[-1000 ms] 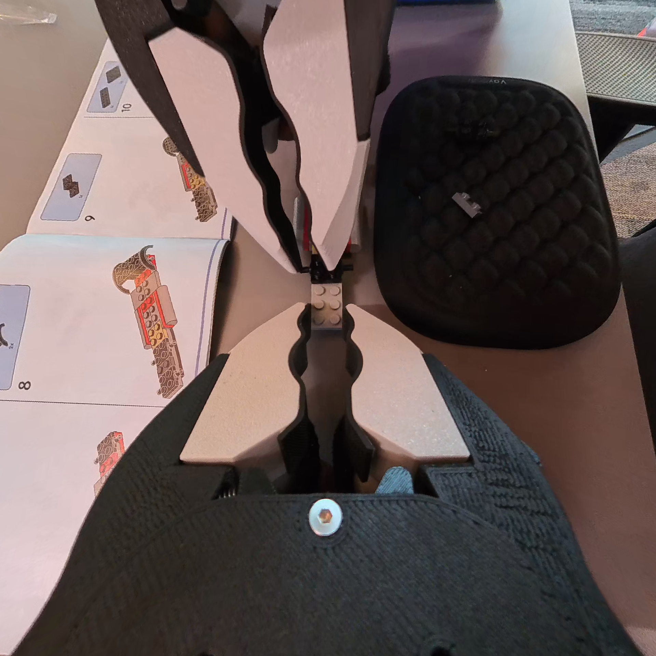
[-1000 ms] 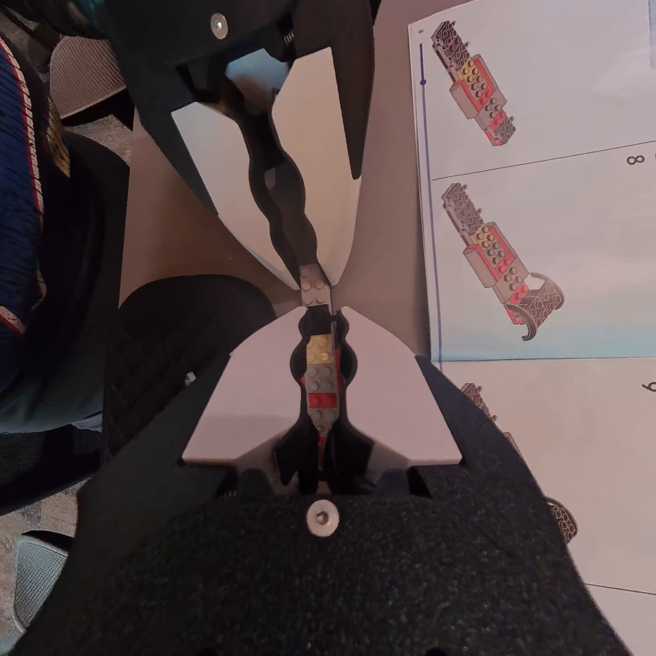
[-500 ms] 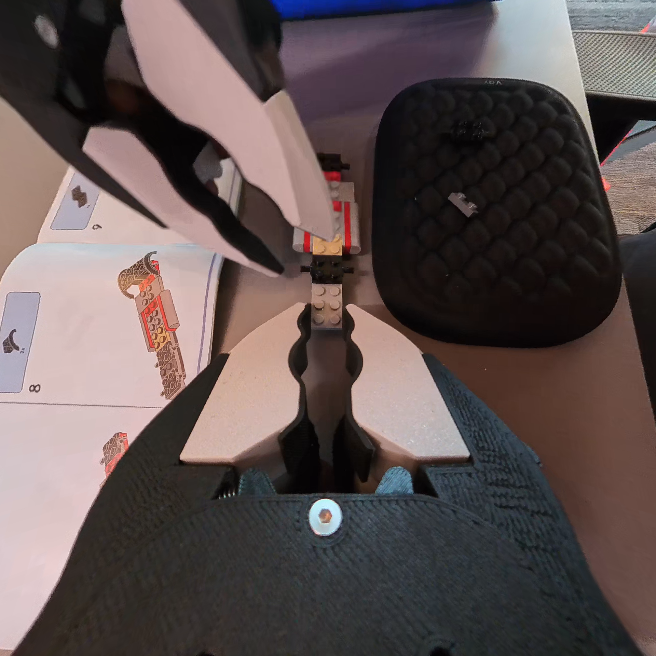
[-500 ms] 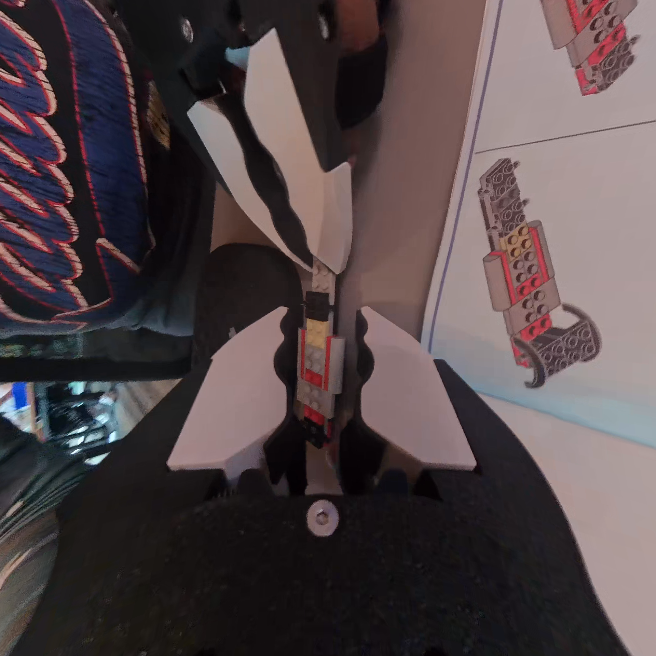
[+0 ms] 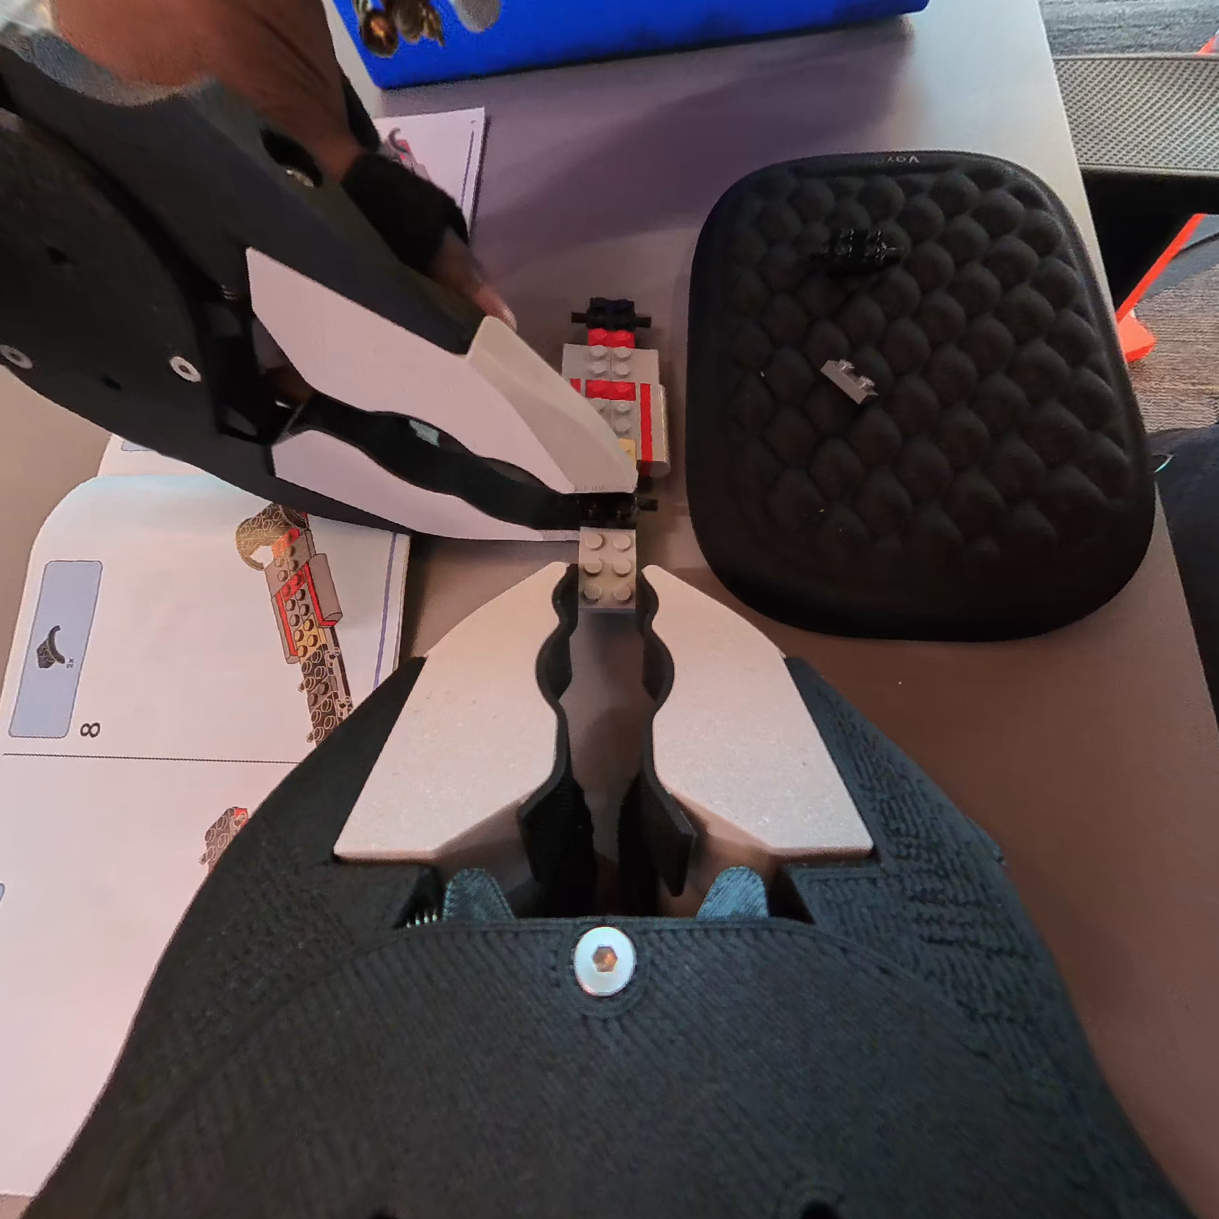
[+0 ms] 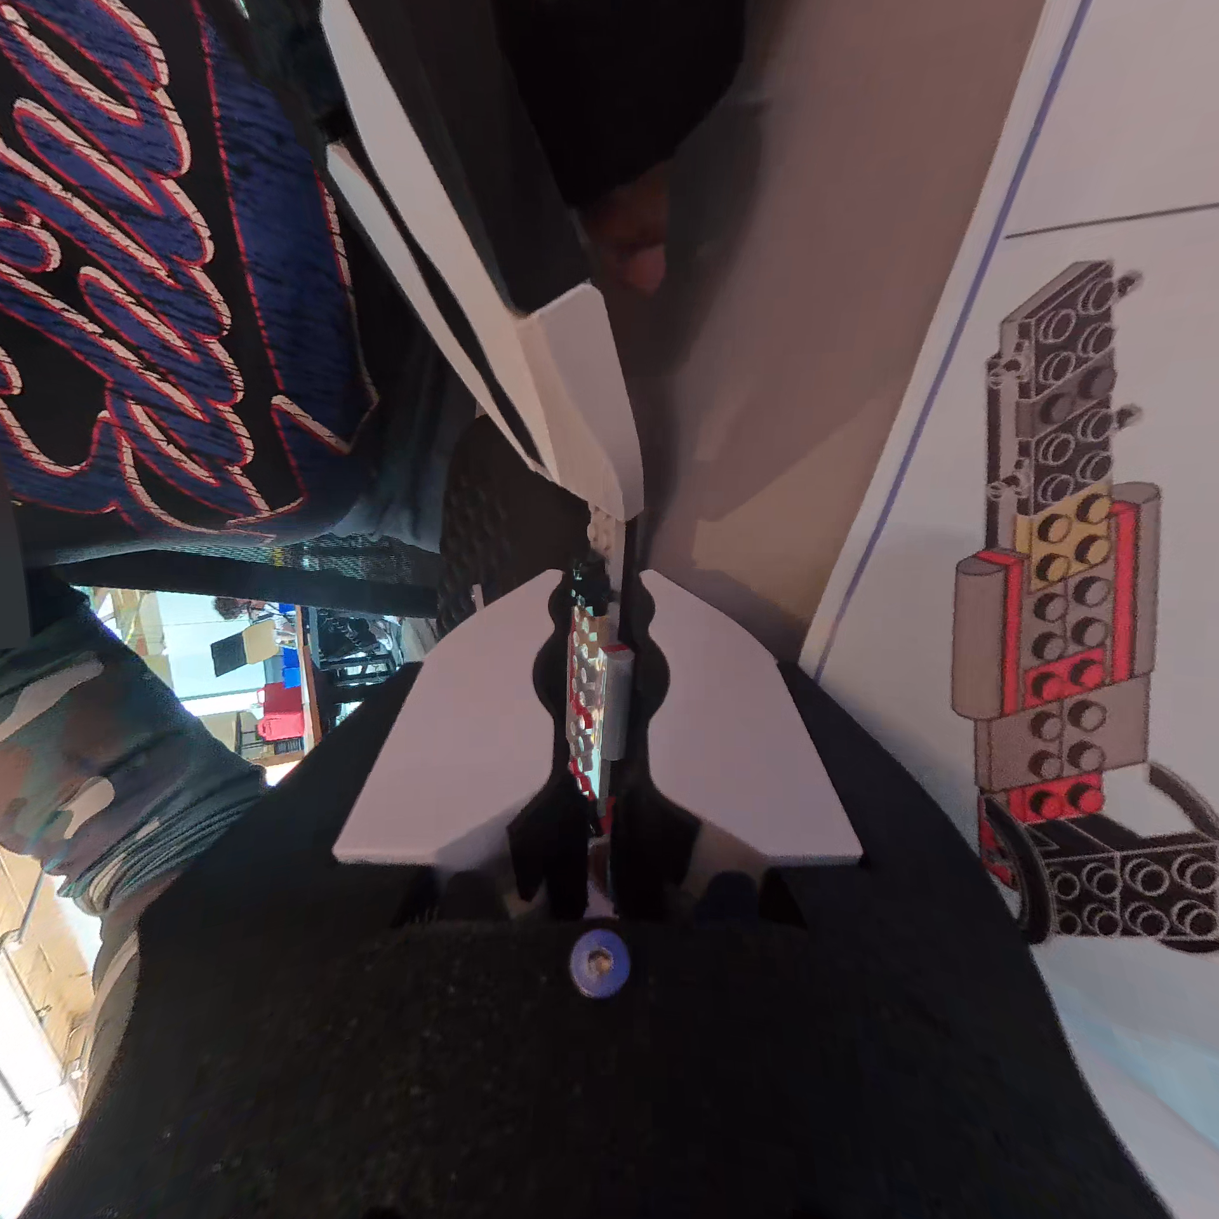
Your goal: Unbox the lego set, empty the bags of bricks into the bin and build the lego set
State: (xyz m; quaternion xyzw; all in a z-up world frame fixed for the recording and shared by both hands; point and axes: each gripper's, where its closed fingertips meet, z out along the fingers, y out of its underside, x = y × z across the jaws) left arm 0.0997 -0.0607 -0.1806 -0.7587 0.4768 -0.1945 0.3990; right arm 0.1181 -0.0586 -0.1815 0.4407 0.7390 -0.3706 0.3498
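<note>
A half-built lego model [image 5: 617, 389] of grey, red, tan and black bricks is held level above the table. My left gripper [image 5: 605, 574] is shut on the model's grey studded plate end [image 5: 607, 567]. My right gripper [image 5: 597, 511] comes in from the upper left, rolled onto its side, and is shut on the model's black section just beyond the left fingertips. In the right wrist view the model [image 6: 593, 692] runs edge-on between the right gripper's [image 6: 597, 580] fingers, with the left gripper [image 6: 613, 508] opposite.
An open instruction booklet [image 5: 165, 626] lies at the left and shows in the right wrist view [image 6: 1088, 593]. A black quilted pad [image 5: 923, 409] at the right carries a small grey piece [image 5: 849, 381] and a black piece [image 5: 857, 245]. A blue box [image 5: 626, 39] stands at the far edge.
The right gripper opened, let go of the model's length, rolled onto its side and swung left. It now grips the black section across the model. The left gripper kept still.
</note>
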